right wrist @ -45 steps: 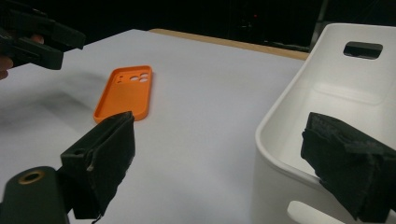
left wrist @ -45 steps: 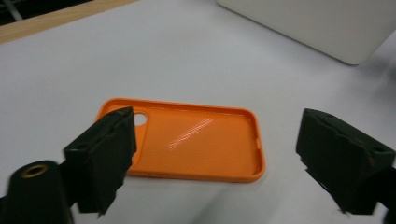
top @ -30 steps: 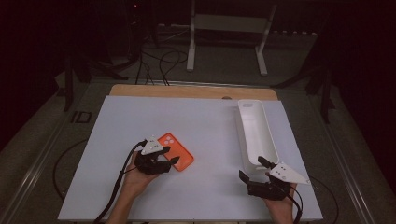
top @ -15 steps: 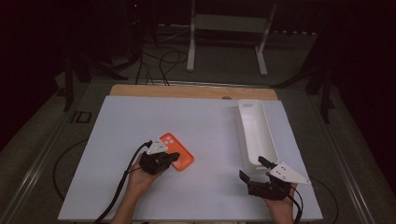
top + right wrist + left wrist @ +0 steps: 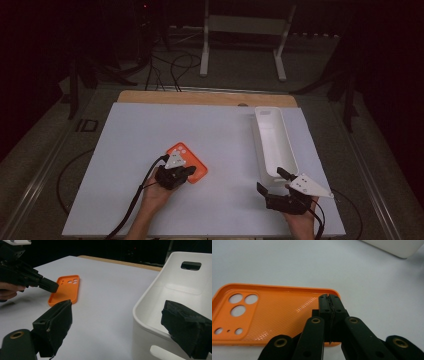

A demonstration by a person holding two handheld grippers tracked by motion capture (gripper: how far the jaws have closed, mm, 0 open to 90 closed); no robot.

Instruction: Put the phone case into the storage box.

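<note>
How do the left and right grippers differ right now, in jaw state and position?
The left gripper has its jaws pressed together over the orange phone case's near edge; whether they pinch its rim is unclear. The right gripper has its jaws wide apart, holding nothing, beside the white bin's near end. Both are hand-held, low over the white table.

A phone case lies on the table, left of a long bin standing near the right edge.

Orange phone case (diamond-textured inside), white bin, black grippers.
</note>
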